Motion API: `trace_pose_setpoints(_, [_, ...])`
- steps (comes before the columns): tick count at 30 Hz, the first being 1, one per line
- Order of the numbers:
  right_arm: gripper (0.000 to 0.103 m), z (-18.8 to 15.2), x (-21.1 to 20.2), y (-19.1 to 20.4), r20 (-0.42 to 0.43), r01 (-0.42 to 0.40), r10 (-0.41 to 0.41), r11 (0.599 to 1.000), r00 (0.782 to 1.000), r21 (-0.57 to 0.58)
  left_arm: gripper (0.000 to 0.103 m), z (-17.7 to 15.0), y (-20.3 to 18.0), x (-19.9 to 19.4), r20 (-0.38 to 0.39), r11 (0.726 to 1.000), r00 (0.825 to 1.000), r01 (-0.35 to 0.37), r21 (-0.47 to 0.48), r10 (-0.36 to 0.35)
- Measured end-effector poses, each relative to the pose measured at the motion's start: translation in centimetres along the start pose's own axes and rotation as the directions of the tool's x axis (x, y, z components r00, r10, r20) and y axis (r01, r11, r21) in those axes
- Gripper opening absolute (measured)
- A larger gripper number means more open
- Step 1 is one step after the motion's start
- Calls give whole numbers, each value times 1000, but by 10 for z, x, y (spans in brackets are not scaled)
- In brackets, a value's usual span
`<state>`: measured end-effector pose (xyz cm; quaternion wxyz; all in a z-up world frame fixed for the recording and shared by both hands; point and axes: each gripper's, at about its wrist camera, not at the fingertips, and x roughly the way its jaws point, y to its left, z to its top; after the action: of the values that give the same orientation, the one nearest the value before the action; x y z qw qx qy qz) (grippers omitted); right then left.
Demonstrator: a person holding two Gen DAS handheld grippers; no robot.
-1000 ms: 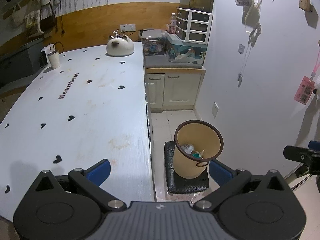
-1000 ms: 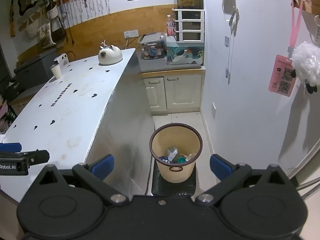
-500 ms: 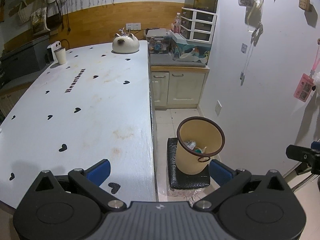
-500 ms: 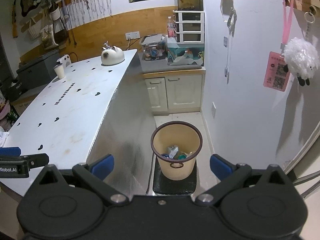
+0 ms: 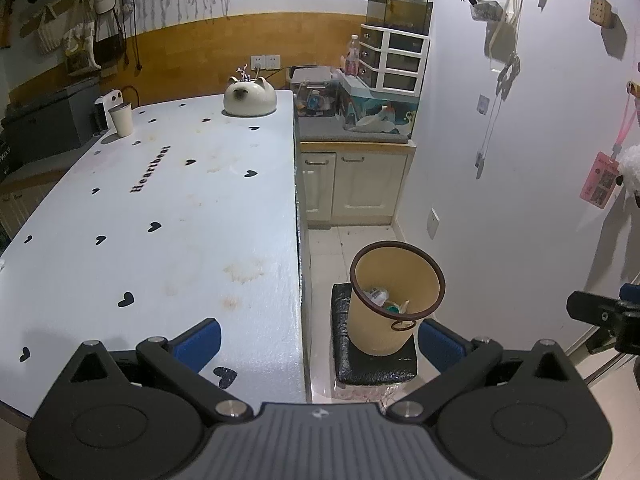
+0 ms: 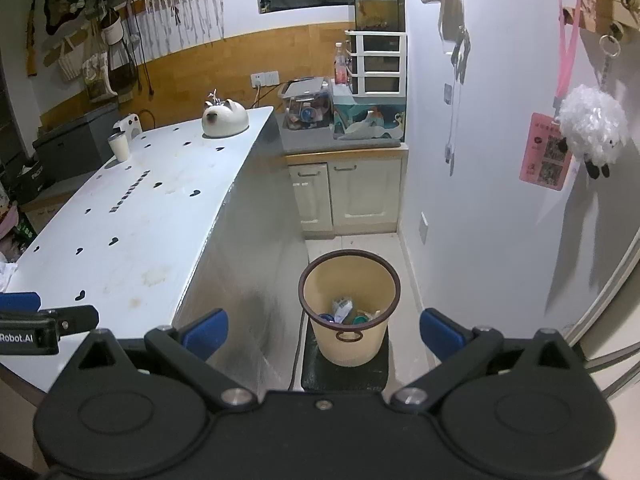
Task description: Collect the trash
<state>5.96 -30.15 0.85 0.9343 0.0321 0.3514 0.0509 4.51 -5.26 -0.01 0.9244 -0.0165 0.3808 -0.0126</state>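
Both tools are held open, nothing gripped. The trash bin (image 6: 349,312) is seen centred below the right tool (image 6: 323,327), right of the left tool (image 5: 318,338).

Beige bin (image 6: 349,312), black-hearted white table (image 5: 160,216), perhaps stained.

White heart-print table (image 5: 168,216), cat-shaped pot (image 5: 249,97), paper cup (image 5: 121,118), cabinet (image 6: 347,196)

Left wrist view looks down from above the near edge of the white heart-printed table (image 5: 160,208), facing the far counter. Right wrist view hangs further right, over the floor. Both share the beige round bin (image 5: 394,300) (image 6: 349,312).
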Motion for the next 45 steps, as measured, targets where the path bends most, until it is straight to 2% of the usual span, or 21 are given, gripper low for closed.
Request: trace_pose_setpoints(45, [103,2,-7,-1,19,6,-6,1000,1000,-13,103,-2,-2,-7,14,1000,1000,2,0,-2])
